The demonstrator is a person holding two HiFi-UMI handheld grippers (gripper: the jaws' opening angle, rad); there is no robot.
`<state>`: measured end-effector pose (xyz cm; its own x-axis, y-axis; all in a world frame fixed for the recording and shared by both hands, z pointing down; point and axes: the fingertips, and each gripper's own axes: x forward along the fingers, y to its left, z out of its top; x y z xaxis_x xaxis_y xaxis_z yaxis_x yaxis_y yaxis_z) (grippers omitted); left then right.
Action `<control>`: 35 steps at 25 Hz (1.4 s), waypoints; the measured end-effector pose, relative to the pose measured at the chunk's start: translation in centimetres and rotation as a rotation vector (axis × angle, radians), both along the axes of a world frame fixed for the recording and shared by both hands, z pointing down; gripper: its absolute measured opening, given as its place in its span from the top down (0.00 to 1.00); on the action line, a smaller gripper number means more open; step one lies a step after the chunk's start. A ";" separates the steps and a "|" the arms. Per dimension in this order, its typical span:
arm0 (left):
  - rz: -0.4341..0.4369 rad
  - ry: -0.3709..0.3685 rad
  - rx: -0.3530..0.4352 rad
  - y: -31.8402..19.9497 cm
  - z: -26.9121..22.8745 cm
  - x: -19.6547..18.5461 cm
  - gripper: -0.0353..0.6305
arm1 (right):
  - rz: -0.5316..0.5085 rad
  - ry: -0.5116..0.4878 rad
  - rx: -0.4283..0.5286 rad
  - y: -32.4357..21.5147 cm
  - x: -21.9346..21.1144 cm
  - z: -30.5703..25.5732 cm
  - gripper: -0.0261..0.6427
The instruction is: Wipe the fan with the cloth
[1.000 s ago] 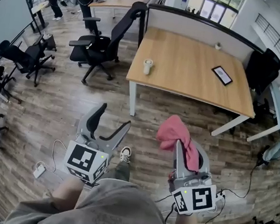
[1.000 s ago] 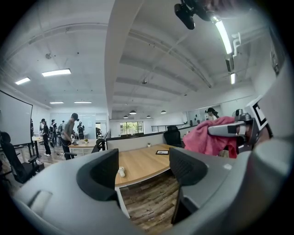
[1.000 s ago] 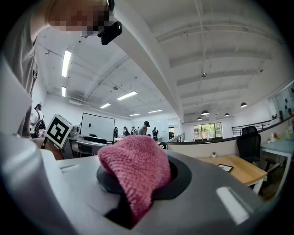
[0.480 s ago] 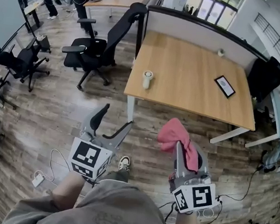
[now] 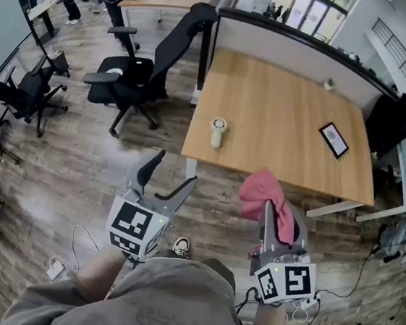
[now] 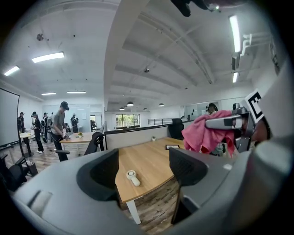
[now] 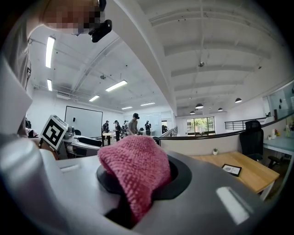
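Note:
A small white hand-held fan (image 5: 218, 131) lies on the wooden desk (image 5: 295, 125) near its front left corner; in the left gripper view the fan (image 6: 132, 177) shows between the jaws, well ahead. My left gripper (image 5: 167, 174) is open and empty, held over the floor short of the desk. My right gripper (image 5: 271, 206) is shut on a pink cloth (image 5: 263, 194), which bunches over its tips. In the right gripper view the cloth (image 7: 135, 173) fills the gap between the jaws. In the left gripper view the cloth (image 6: 209, 134) hangs at the right.
A black framed tablet (image 5: 334, 140) and a small cup (image 5: 329, 84) lie farther back on the desk. A grey partition (image 5: 289, 48) backs the desk. Black office chairs (image 5: 137, 70) stand left. People stand at a far table. Cables and a power strip (image 5: 55, 269) lie on the floor.
The desk and fan have drawn nearer in the head view as I moved forward. Both grippers keep their pose; the cloth stays held.

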<state>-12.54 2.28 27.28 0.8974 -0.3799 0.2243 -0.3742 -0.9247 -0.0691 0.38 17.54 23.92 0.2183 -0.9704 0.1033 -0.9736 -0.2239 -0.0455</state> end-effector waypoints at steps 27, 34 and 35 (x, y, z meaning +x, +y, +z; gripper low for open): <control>-0.216 -0.101 -0.038 -13.6 2.3 16.8 0.43 | -0.333 -0.040 -0.093 -20.5 19.7 3.7 0.83; -0.347 -0.099 -0.038 -15.6 2.8 18.9 0.43 | -0.467 -0.029 -0.106 -25.0 23.0 4.9 0.83; -0.365 -0.098 -0.037 -15.6 2.8 19.0 0.43 | -0.485 -0.029 -0.106 -25.4 23.3 5.0 0.83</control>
<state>6.46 -13.34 30.04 0.6779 -0.6608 0.3223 -0.6729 -0.7342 -0.0902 23.65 -7.83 28.91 -0.2599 -0.9433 0.2065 -0.9654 0.2494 -0.0758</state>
